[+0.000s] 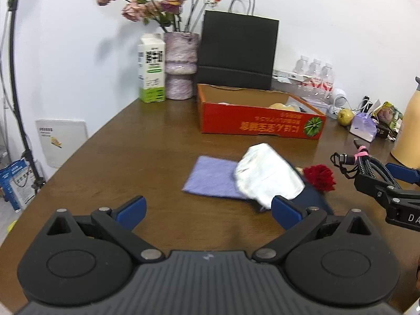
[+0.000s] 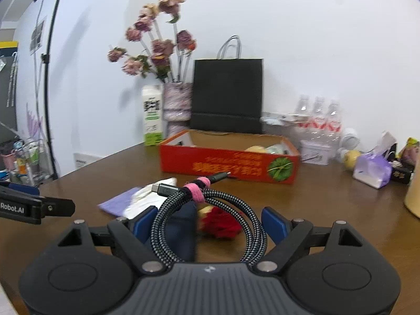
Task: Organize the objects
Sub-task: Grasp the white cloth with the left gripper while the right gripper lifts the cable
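My right gripper (image 2: 210, 223) is shut on a coiled braided cable (image 2: 207, 210) bound with a pink strap, held above the wooden table (image 2: 328, 210); the cable also shows at the right of the left wrist view (image 1: 367, 165). My left gripper (image 1: 208, 211) is open and empty above the table. Ahead of it lie a purple cloth (image 1: 210, 178), a white bag (image 1: 267, 173) partly on it, a dark blue item (image 1: 312, 197) and a red flower (image 1: 320, 177). A red cardboard box (image 2: 228, 164) holding some items stands beyond.
At the back stand a milk carton (image 1: 152, 72), a vase with dried roses (image 1: 181, 65), a black paper bag (image 1: 236, 52) and water bottles (image 1: 315, 76). At the right are an apple (image 1: 345, 116), a purple tissue pack (image 1: 363, 127) and a yellow jug (image 1: 409, 126).
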`<action>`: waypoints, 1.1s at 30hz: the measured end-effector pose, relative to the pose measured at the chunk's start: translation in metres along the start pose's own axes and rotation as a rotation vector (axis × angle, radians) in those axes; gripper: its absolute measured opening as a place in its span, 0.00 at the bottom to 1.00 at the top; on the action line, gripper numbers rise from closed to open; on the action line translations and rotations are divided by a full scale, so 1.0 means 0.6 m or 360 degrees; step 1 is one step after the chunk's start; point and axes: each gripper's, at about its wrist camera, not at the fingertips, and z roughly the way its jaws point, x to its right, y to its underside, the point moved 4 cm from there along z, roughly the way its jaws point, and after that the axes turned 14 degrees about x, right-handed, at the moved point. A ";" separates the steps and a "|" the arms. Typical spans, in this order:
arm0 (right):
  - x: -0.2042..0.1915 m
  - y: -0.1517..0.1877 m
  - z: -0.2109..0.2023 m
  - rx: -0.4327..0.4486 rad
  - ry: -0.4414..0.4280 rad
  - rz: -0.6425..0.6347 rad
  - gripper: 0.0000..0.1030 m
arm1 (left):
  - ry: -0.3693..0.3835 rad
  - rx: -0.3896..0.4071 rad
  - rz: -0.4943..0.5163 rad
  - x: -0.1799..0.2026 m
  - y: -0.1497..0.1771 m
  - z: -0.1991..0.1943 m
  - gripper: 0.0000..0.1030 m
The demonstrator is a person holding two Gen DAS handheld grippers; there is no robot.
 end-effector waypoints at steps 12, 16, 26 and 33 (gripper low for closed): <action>0.090 -0.001 0.065 0.0089 0.0169 0.0039 0.82 | 0.0058 -0.0130 0.0005 0.076 -0.026 0.118 1.00; 0.102 0.028 0.088 0.0030 0.0188 0.0068 0.82 | 0.0081 -0.0167 0.0002 0.089 -0.033 0.161 1.00; 0.081 0.043 0.092 0.0009 0.0107 -0.0002 0.82 | 0.0217 -0.0161 -0.0157 0.088 -0.006 0.222 1.00; 0.085 0.043 0.092 0.0002 0.0117 0.0032 0.82 | 0.0217 -0.0224 -0.0201 0.079 0.013 0.232 1.00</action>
